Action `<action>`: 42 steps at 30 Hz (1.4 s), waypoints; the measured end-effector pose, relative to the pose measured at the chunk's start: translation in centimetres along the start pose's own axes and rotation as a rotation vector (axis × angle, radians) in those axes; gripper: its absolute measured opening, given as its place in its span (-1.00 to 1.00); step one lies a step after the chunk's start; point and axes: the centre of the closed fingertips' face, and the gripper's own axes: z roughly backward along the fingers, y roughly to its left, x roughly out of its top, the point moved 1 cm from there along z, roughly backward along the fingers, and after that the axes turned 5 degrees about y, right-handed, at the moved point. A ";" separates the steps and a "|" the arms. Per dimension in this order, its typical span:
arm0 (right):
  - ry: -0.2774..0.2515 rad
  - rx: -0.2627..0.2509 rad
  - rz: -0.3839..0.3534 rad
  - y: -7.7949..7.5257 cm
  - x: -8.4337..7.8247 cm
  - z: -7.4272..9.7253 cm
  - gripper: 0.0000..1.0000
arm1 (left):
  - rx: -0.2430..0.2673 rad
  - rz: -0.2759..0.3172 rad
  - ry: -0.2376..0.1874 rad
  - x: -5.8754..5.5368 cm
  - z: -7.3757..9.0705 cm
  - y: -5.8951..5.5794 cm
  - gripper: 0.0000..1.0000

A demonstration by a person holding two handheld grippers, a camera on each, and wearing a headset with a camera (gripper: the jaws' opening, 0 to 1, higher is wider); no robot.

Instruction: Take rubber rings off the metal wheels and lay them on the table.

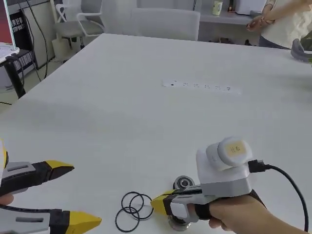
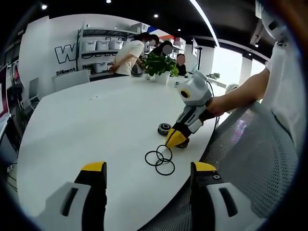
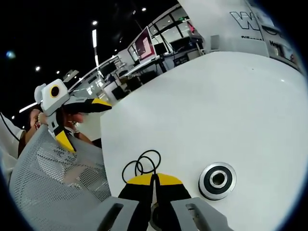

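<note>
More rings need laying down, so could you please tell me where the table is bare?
Bare: the white table between the black rubber rings and the white power strip, and left of the rings toward the left gripper. Crowded: around the right gripper, rings and round metal wheel.

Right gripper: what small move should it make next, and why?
Probably open the right gripper and shift it toward the wheel beside it. Its jaws stand shut with nothing visible between them. Several rings already lie loose on the table, and that wheel seems to carry a dark ring around its rim.
</note>
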 end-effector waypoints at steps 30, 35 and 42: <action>-0.052 -0.021 0.062 0.4 2.3 1.6 -0.78 | 0.005 -0.007 0.031 -0.5 -0.1 0.1 0.35; -0.091 -0.046 0.107 0.5 3.7 2.7 -0.77 | 0.005 -0.008 0.032 -0.5 -0.1 0.0 0.35; -0.123 -0.062 0.147 0.7 4.7 3.9 -0.76 | 0.005 -0.007 0.036 -0.5 -0.1 0.0 0.35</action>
